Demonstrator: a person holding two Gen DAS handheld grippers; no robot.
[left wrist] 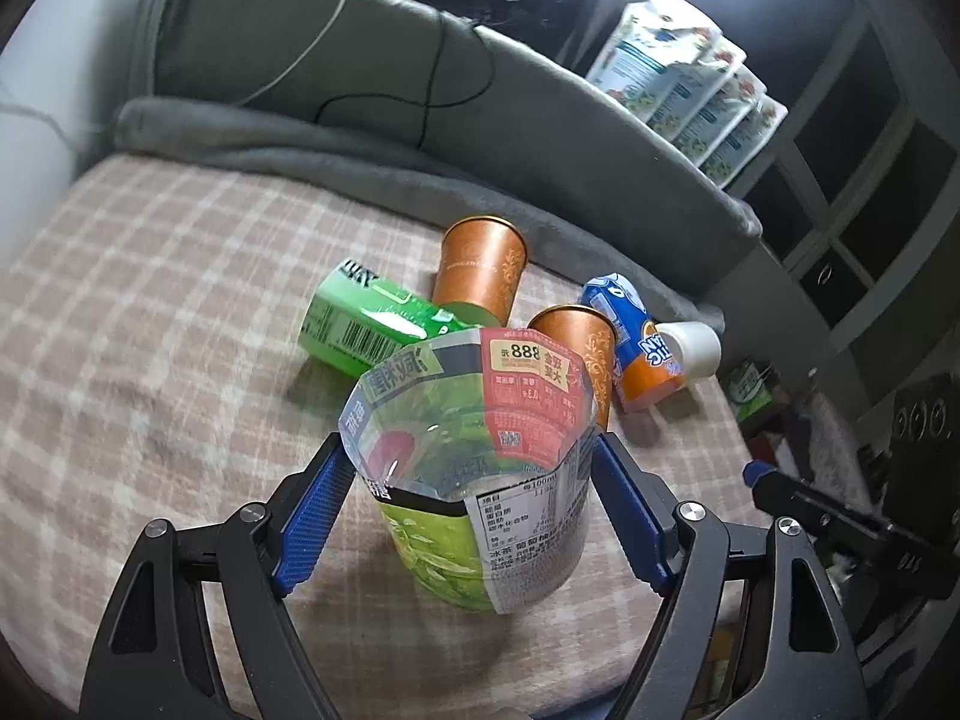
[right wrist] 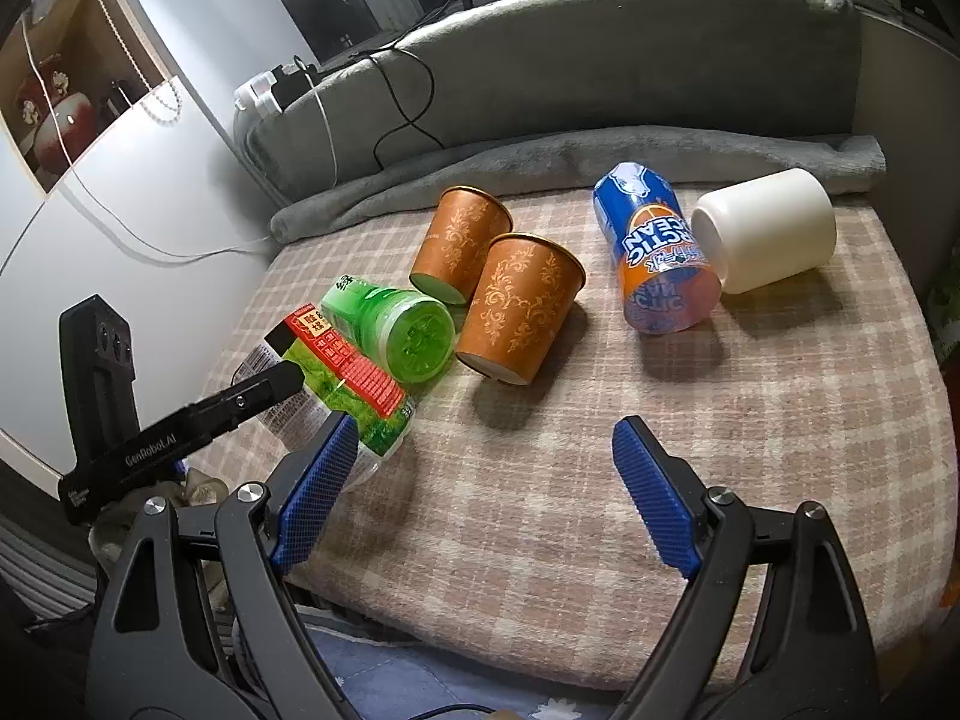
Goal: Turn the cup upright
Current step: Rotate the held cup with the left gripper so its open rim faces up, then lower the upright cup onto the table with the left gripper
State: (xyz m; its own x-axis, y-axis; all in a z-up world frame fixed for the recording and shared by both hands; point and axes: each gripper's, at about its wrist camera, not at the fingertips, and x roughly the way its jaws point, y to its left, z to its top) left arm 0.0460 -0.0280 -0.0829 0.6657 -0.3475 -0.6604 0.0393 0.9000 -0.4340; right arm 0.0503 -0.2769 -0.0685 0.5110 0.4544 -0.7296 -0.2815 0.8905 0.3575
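Left gripper (left wrist: 468, 468) is seen closed on the clear labelled cup (left wrist: 474, 468), lower centre of frame, mouth facing the camera, label green and red. Right gripper (right wrist: 480, 480) is held wide open, nothing between its pads.
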